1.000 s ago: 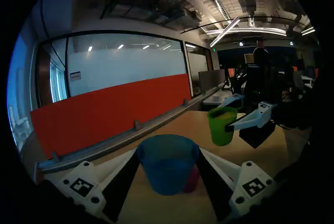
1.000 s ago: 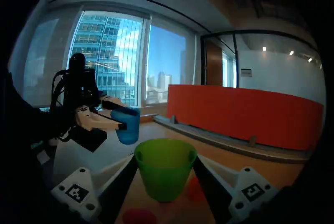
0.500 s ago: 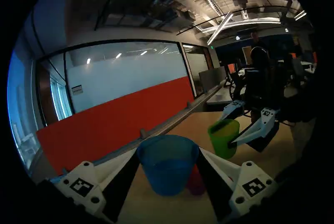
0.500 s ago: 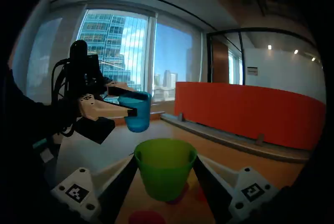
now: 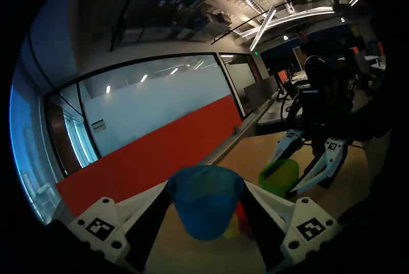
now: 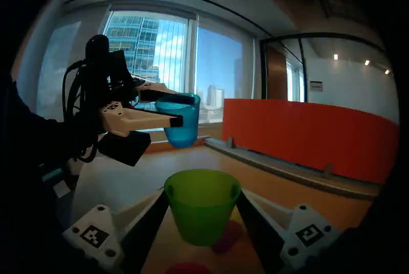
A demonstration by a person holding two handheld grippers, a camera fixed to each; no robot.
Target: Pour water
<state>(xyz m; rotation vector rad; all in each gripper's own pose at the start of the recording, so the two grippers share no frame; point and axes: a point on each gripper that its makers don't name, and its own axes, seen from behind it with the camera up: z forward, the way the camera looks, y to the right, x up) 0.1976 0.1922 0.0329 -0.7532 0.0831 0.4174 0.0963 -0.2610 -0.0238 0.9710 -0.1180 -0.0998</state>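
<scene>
Here, in the left gripper view, the left tool (image 5: 206,186) pinches a blue cup (image 5: 204,215) between both fingers, above the wooden bench (image 5: 245,154). Farther right, the right tool (image 5: 284,181) clamps a green cup (image 5: 278,170). In the right gripper view, the green cup sits near in its grip (contents cannot be made out), with the blue cup held higher at far left, apart from it.

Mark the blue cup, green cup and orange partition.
blue cup (image 5: 206,207): left gripper view, front wall below the rim.
green cup (image 6: 202,212): right gripper view, front wall below the rim.
orange partition (image 6: 317,136): right gripper view, middle of its face.
</scene>
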